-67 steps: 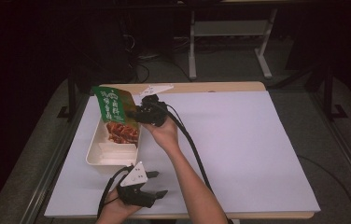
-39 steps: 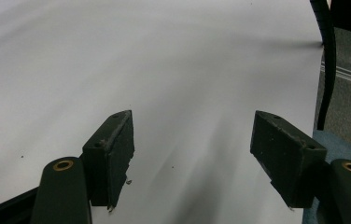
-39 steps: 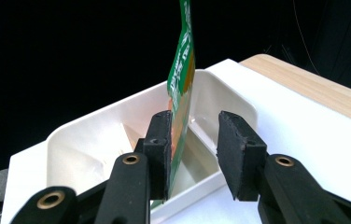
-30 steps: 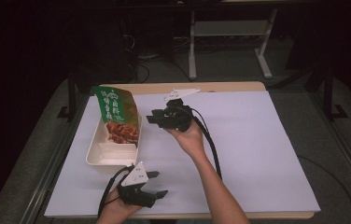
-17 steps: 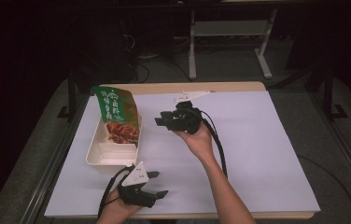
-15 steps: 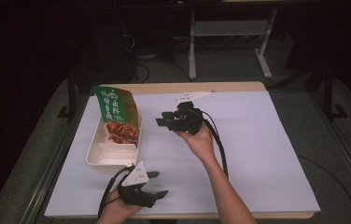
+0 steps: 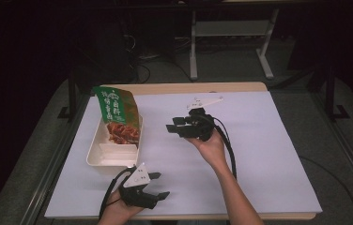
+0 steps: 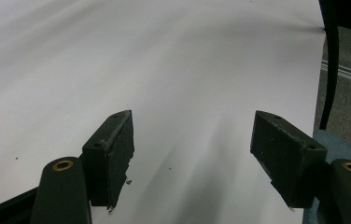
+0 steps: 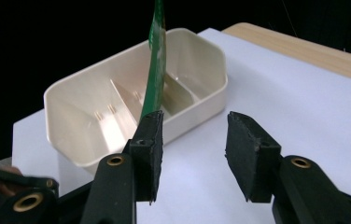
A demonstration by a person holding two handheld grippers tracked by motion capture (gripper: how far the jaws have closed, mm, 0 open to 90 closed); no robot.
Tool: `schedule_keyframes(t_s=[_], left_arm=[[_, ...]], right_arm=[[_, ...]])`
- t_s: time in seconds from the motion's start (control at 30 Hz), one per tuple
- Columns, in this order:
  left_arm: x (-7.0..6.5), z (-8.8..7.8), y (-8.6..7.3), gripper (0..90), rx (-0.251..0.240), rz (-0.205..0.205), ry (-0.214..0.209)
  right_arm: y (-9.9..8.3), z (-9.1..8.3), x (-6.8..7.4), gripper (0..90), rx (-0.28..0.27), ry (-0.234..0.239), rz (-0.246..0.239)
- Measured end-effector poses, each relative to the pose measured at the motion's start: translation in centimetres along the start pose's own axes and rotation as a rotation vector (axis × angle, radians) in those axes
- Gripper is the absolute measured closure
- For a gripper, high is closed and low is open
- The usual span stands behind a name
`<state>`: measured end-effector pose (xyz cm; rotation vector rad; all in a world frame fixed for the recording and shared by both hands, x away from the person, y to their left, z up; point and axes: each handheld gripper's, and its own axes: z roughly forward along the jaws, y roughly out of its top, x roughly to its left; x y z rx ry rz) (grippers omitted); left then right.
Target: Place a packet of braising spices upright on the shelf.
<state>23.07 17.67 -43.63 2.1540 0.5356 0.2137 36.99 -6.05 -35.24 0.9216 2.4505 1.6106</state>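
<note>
Jaws of the right gripper stand part spread with nothing between them; they have just been opening. Pads are bare and hang above the white sheet. In the right gripper view the jaws point at the tray, well short of it. Right hand holds that gripper over the sheet's middle, to the right of the tray.

Left gripper jaws are spread wide, empty, with only sheet between the pads. It sits near the table's front edge, just below the tray's near end, in the left hand.

Pouch, green with a food picture, stands tilted in the tray, bottom inside, top leaning toward the far-left corner. Neither gripper touches it. Tray is cream, with dividers, and lies on the sheet's left side.
</note>
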Motion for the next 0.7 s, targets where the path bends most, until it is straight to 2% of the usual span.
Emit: schedule_keyframes(t_s=[0.37,0.63,0.7], left_arm=[[0.0,0.0,0.0,29.8,-0.003,0.004,0.000],[0.0,0.1,0.0,29.7,-0.002,0.004,0.000],[0.0,0.1,0.0,29.7,-0.004,0.003,0.000]], right_arm=[[-1.8,-1.6,-0.3,51.1,0.028,-0.011,0.017],[-3.4,-2.6,0.1,46.5,0.051,-0.013,0.030],[-3.8,-2.8,0.4,45.6,0.049,-0.016,0.021]])
